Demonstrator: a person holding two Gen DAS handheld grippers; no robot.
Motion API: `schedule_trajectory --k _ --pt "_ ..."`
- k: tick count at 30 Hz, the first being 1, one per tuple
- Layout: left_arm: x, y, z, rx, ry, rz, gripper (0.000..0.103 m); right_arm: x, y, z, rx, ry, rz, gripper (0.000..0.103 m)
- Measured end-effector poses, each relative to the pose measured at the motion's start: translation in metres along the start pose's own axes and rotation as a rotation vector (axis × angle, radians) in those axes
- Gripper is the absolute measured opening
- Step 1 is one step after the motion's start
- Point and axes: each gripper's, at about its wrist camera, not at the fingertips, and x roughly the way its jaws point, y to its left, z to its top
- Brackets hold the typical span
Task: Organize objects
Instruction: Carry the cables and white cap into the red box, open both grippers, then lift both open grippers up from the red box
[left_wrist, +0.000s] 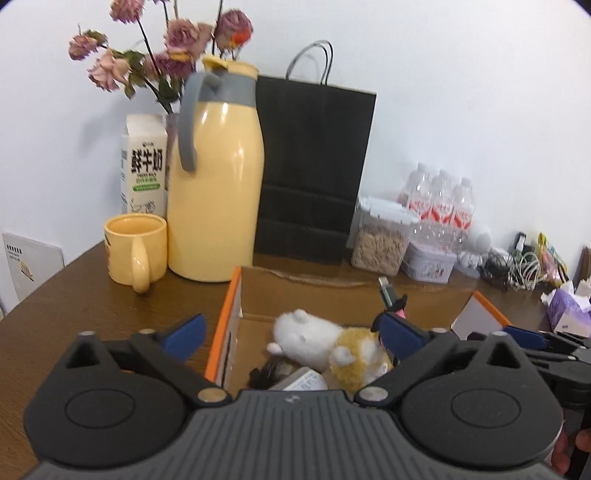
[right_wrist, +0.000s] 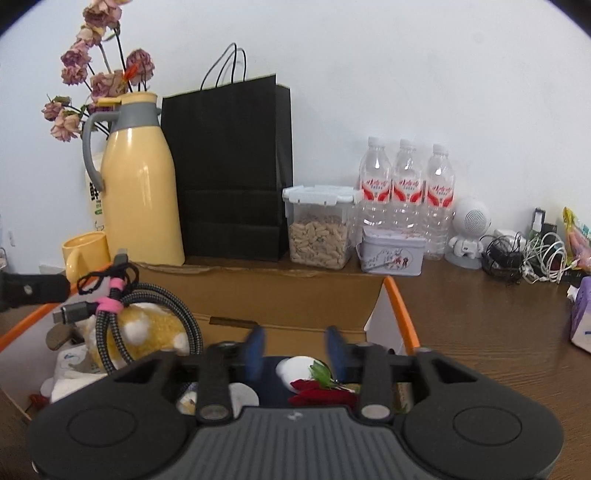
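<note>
The left hand-held gripper (left_wrist: 291, 338) is seen nearest, its blue pads spread wide with nothing clamped, above an open cardboard box (left_wrist: 236, 295) on the brown table (left_wrist: 92, 295). Inside the box lie a white plush toy (left_wrist: 306, 332) and a yellow plush toy (left_wrist: 358, 354). The right hand-held gripper (right_wrist: 295, 349) is held partly open and empty over a red rose (right_wrist: 321, 393); a braided cable (right_wrist: 147, 317) is seen just above the yellow plush toy. Behind the box a yellow jug (left_wrist: 218, 184) and black bag (left_wrist: 314, 166) are stood.

My right tongs (right_wrist: 295, 352) hang open over the box (right_wrist: 317, 295), nothing between them. Below lie a rose (right_wrist: 321, 393) and a white toy (right_wrist: 297, 369). A bundled cable (right_wrist: 147, 314) lies over a yellow plush (right_wrist: 155, 328).
</note>
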Motion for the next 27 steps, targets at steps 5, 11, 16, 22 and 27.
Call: schedule_trajectory --k 5,11,16,22,27 --pt "-0.006 0.001 0.002 -0.012 -0.021 0.002 0.103 -0.016 0.003 0.000 -0.018 -0.052 -0.019 0.095" --pt "-0.009 -0.001 0.004 -0.007 -0.030 0.000 0.103 -0.025 0.005 0.001 -0.019 -0.073 -0.020 0.102" --pt "-0.019 -0.002 0.005 -0.003 -0.056 -0.005 0.103 -0.036 0.006 0.001 -0.018 -0.087 -0.014 0.103" --pt "-0.042 -0.004 0.005 0.013 -0.089 -0.021 0.103 -0.059 0.008 -0.001 -0.023 -0.101 0.003 0.103" --pt "-0.060 -0.003 -0.003 0.071 -0.084 -0.032 0.103 -0.082 0.014 -0.009 -0.054 -0.086 0.040 0.103"
